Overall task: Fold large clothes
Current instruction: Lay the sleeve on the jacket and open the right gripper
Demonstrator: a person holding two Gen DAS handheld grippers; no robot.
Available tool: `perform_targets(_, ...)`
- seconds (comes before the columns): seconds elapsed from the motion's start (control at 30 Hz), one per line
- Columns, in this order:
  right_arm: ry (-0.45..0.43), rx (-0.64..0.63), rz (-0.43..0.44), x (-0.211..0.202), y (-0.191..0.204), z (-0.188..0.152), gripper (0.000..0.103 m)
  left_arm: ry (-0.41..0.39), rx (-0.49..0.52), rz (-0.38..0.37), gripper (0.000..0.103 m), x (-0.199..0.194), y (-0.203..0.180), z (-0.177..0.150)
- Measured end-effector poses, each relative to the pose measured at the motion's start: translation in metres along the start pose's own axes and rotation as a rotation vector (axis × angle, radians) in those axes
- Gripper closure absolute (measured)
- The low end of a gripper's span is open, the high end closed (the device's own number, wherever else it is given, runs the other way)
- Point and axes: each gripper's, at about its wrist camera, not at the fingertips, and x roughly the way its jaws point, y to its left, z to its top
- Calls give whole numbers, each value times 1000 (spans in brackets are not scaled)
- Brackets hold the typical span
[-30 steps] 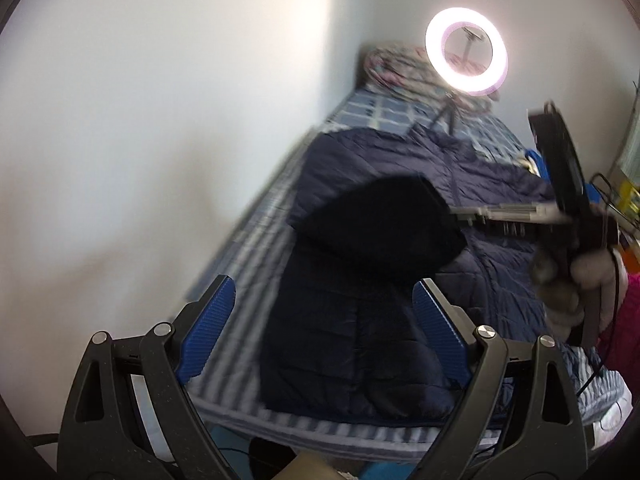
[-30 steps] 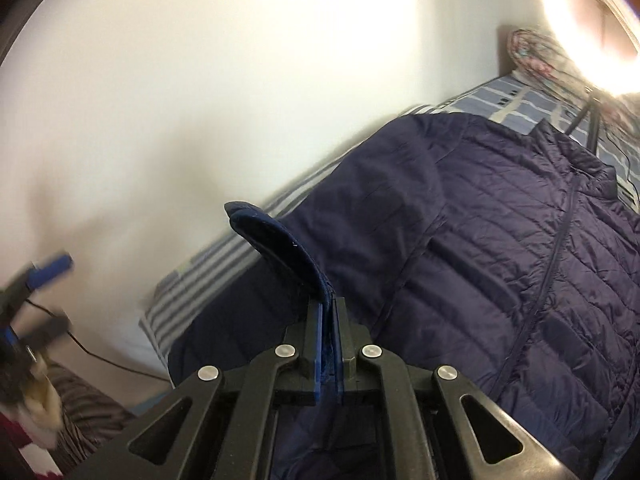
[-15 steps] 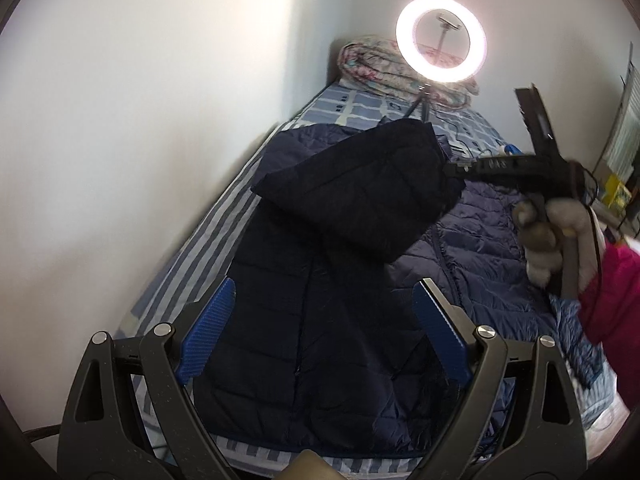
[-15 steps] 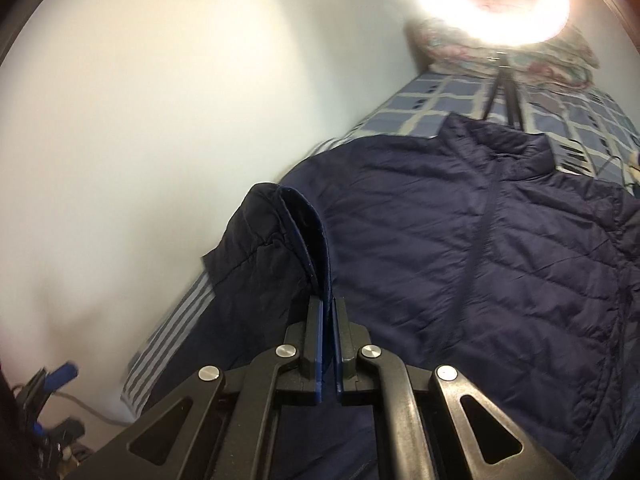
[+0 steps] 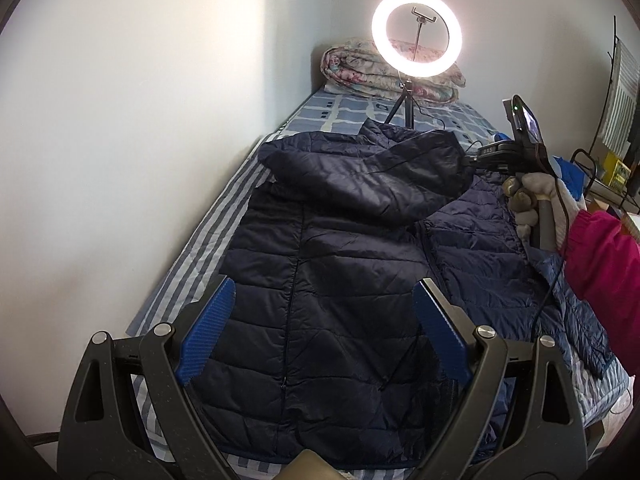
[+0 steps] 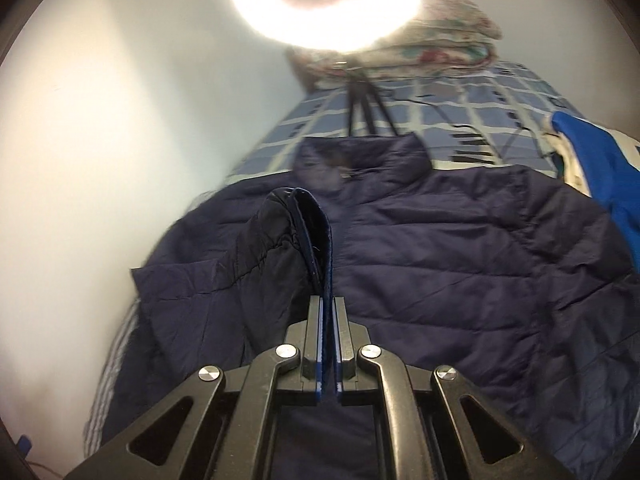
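Jacket (image 5: 328, 280) (navy, quilted) lies spread on the striped bed (image 5: 192, 256), one sleeve (image 6: 248, 264) lifted across its chest. Right gripper (image 6: 328, 344) is clamped tight on the sleeve's cuff (image 6: 316, 232). Left gripper (image 5: 320, 336) hangs wide open above the hem, holding nothing.

Ring light (image 5: 417, 34) glares; right view blurred.

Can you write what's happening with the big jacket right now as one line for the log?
step: folding sleeve across jacket | right gripper: shut on sleeve cuff | left gripper: open, empty | jacket: flat on bed
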Motion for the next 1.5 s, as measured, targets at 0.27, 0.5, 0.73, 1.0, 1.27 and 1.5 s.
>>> perform_targets(0.27,-16,51,-122,12,-40,9,102,-13,9,9,11,-1,-1,0)
perform_targets(0.5,-10,97,-185,20,-66,6,102,-14,2,10,11,-1,1,0)
perform_targets(0.73,48,129,-238,39,-79,-7,102,-13,2,3,11,-1,0,1)
perform_targets(1.0,112,138,-288,56,-89,-16,102,-12,-9,0,11,-1,1,2)
perform_targets(1.27,72,135,-297,43,-86,-14,70,-24,7,4,11,-5,-3,1)
perform_targets(1.5,8,82,-299,-18,-71,-10,60,-69,19,14,11,-19,-7,3)
